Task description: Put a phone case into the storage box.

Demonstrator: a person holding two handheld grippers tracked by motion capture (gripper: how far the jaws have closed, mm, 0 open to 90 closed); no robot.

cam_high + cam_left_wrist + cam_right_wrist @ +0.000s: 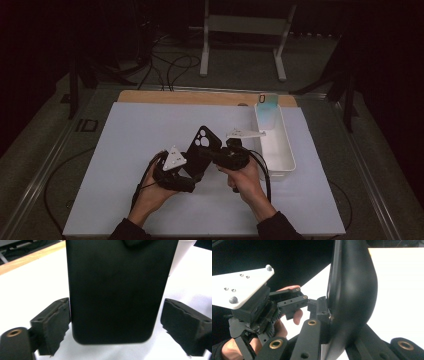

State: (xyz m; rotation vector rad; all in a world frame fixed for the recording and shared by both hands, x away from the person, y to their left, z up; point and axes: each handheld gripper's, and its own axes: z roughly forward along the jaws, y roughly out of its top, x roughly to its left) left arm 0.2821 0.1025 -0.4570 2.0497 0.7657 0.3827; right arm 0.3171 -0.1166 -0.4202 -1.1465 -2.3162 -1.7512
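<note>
Item: black rounded-corner phone case with camera cut-outs [199, 148], held above the white table mat [130, 150], long axis sloping up and away from the person. Right claw [325, 315]: clenched on the case's edge. Left claw [115, 322]: released, jaws flanking the case's lower end, just beside it. Nearby: long white plastic tray [287, 152], to the right, apart; nothing obstructs.

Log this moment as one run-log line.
right gripper: shut on phone case | left gripper: open, jaws either side of case, right one apart from it | case: held above mat | tray: right of case
</note>
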